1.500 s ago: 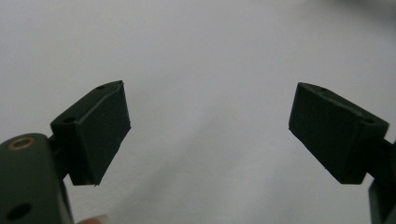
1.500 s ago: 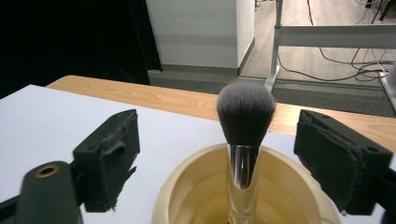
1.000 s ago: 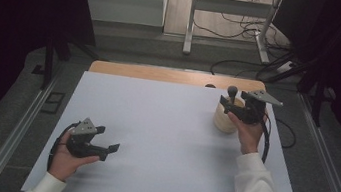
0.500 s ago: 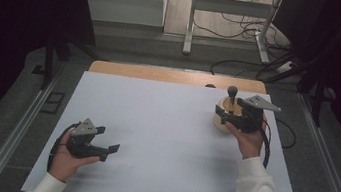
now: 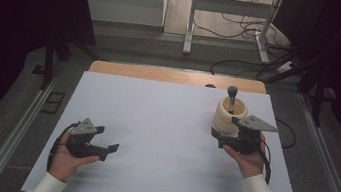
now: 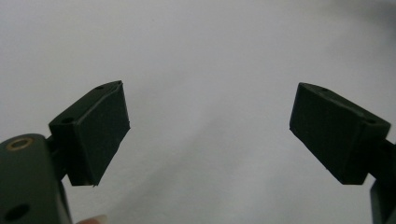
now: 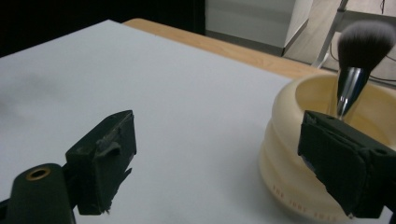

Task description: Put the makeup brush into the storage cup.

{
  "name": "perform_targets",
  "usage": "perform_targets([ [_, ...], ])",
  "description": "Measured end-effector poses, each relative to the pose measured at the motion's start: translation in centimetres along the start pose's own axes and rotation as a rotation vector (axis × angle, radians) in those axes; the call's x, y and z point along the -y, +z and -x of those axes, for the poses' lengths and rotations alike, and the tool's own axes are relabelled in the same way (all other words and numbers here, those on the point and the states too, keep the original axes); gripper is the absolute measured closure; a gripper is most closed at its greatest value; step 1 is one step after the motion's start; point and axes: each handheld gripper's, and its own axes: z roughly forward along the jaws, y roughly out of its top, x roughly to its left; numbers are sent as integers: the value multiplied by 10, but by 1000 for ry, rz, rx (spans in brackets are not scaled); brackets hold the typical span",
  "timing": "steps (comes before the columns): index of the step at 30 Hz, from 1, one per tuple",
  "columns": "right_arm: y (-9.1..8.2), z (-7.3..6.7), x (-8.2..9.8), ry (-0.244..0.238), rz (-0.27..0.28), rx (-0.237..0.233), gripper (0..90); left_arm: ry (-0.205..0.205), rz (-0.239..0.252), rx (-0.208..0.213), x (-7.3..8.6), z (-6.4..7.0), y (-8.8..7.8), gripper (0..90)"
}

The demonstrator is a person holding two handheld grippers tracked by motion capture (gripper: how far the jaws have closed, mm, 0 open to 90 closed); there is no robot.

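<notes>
We see the ribbed holder [image 5: 227, 115] at two o'clock on the table [image 5: 155, 119], makeup brush [image 5: 232, 93] upright inside it, right gripper [image 5: 221, 135] just at its six o'clock, left gripper [image 5: 103, 149] well apart at eight o'clock.

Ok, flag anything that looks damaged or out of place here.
The pad on the right gripper's left jaw looks frayed and ragged at its edge. Otherwise nothing stands out: the makeup brush stands upright in the cream holder.
</notes>
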Motion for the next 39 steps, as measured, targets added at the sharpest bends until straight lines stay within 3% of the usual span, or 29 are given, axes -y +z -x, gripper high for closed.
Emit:
perform_targets([
  [4,-8,-2,11,-5,-16,-11,118,0,-3,2,0,1,1,126],
  [10,-22,-2,41,7,-80,-30,124,4,-4,2,0,1,1,125],
  [16,-31,-1,62,-14,-145,-31,129,1,-4,1,0,1,1,125],
  [27,-33,0,72,-24,-189,-35,143,3,-6,0,0,1,2,125],
  [39,-31,1,72,-28,-186,-42,145,-1,-4,4,-1,2,3,124],
])
